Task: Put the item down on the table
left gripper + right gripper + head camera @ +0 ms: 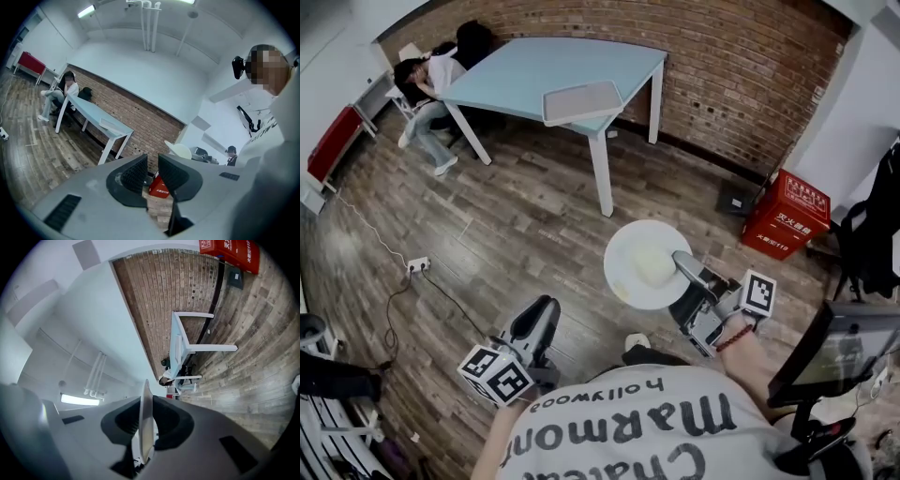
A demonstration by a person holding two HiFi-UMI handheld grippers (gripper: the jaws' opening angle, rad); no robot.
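White plate (146, 427) edge-on in right tongs (146, 404)

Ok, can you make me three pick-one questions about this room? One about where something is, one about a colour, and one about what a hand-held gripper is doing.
1. Where is the tray?
A on the floor
B on the table
C on a shelf

2. What colour is the box?
A red
B green
C yellow

3. What is the right hand-held gripper doing?
A open, holding nothing
B shut on a cup
C shut on the plate

Answers:
1 B, the tray lies at the tabletop's edge.
2 A, the box is bright red.
3 C, its jaws pinch the plate's rim.
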